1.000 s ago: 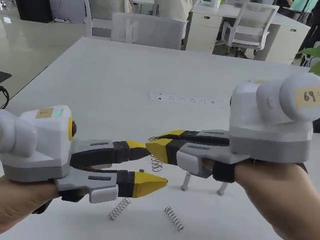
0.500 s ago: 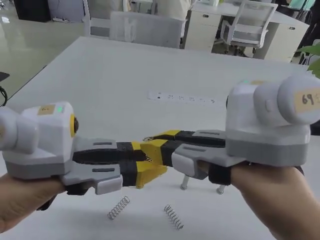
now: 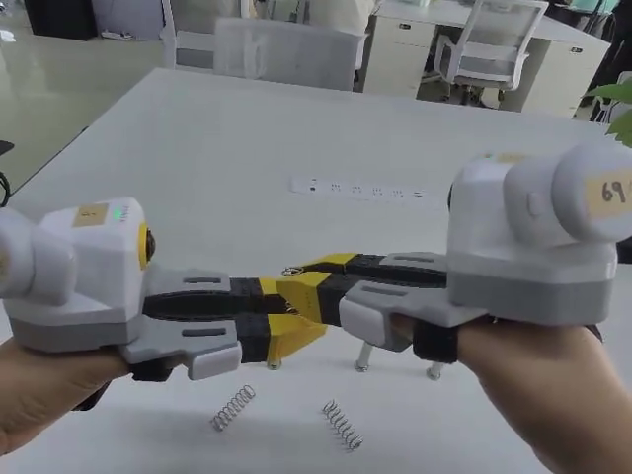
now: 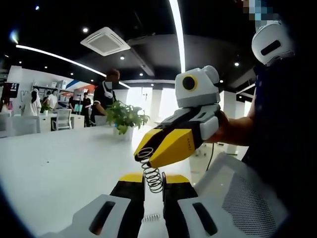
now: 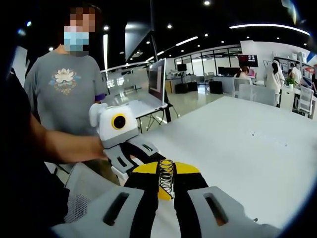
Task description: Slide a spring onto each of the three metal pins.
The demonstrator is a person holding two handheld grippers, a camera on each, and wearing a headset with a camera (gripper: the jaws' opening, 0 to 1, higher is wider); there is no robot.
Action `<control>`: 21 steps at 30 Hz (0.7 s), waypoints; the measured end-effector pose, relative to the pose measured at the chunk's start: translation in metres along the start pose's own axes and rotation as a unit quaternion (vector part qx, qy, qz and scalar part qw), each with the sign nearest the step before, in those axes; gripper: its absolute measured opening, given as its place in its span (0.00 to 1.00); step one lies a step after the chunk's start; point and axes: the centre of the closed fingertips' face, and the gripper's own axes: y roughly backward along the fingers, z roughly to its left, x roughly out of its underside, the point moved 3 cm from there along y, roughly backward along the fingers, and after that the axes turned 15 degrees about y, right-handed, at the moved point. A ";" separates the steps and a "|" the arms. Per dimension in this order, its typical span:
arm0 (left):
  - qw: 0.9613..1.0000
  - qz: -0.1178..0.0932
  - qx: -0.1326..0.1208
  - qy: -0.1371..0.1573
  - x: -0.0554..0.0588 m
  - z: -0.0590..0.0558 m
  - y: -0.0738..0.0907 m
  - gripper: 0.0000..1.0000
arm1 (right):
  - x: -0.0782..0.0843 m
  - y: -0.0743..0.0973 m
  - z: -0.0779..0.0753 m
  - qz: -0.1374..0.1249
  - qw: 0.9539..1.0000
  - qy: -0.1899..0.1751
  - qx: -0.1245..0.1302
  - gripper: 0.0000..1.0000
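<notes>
White table (image 3: 197, 148) is under both my tongs. The spring (image 4: 151, 171) is up in the air, above the table. My left gripper (image 4: 153, 181) is closed on one end of it. My right gripper (image 5: 167, 169) is closed on the same spring from the opposite side. The yellow tips of both meet at the middle, so in the head view the spring is almost covered by them.

Below the tips stand the three metal pins (image 3: 363, 357), upright on the table. The tongs and my right hand (image 3: 533, 365) cover them partly. Nearer to me, two loose springs (image 3: 233, 407) lie flat, a little apart from each other. Further away a white power strip (image 3: 360, 191) lies on the table. Behind the far edge are office chairs (image 3: 489, 44) and a green plant (image 3: 617, 104).
</notes>
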 end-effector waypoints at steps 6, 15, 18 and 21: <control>1.000 0.006 -0.003 -0.011 0.001 0.002 0.001 0.05 | 0.001 0.001 0.001 0.003 1.000 0.004 -0.001 0.08; 1.000 0.013 -0.004 -0.016 0.001 0.003 0.003 0.03 | 0.003 0.005 0.001 0.006 1.000 0.007 0.001 0.08; 1.000 0.017 -0.004 -0.021 0.002 0.002 0.002 0.03 | 0.003 0.006 0.001 0.009 1.000 0.011 0.002 0.08; 0.999 0.020 -0.004 -0.027 0.002 0.002 0.002 0.03 | 0.004 0.007 0.002 0.013 1.000 0.015 0.003 0.08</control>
